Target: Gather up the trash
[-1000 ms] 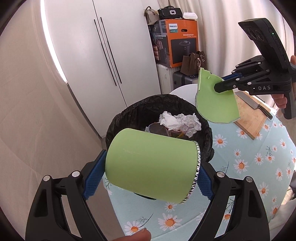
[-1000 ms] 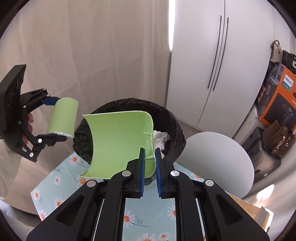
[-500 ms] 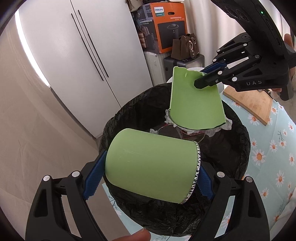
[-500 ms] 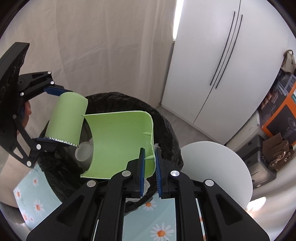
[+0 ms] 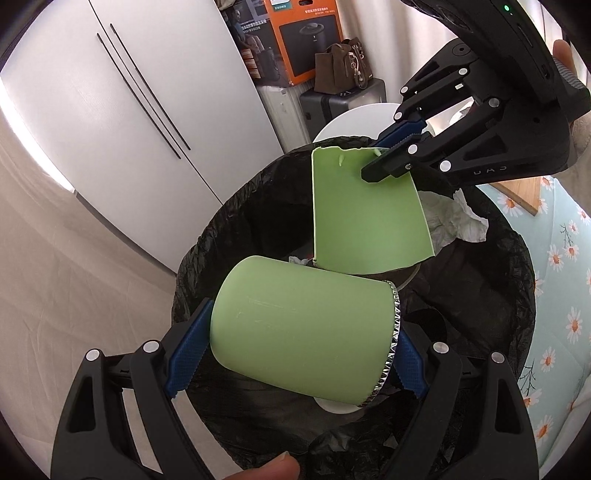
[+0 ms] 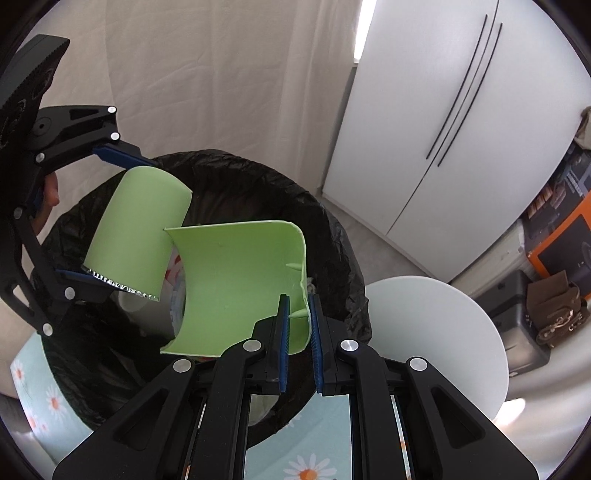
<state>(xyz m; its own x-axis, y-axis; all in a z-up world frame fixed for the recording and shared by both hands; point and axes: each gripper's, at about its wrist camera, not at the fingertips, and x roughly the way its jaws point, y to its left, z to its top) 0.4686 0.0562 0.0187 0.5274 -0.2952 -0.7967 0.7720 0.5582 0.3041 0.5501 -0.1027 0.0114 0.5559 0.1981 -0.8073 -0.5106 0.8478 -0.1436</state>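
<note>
A green cup [image 5: 303, 332] with a crinkled foil rim lies sideways between the blue pads of my left gripper [image 5: 297, 354], which is shut on it across its length. My right gripper [image 6: 297, 314] is shut on the edge of a curved green plastic piece [image 6: 236, 280]. Both things hang over the mouth of a bin lined with a black bag [image 5: 221, 229], with the plastic piece [image 5: 365, 221] just beyond the cup. The right wrist view shows the cup [image 6: 136, 236] in the left gripper [image 6: 103, 218] at left. Crumpled white paper [image 5: 465, 218] lies in the bin.
The bin [image 6: 332, 236] stands against a table with a daisy-print cloth [image 5: 561, 295] and a wooden cutting board [image 5: 524, 192]. Behind it are a round white tabletop [image 6: 443, 332], a white wardrobe [image 6: 461, 110], an orange box [image 5: 306, 33], a suitcase and a brown handbag [image 5: 340, 66].
Both grippers have come down and in over the bin, each with its green piece still in it. The bin's mouth now fills much more of both views.
</note>
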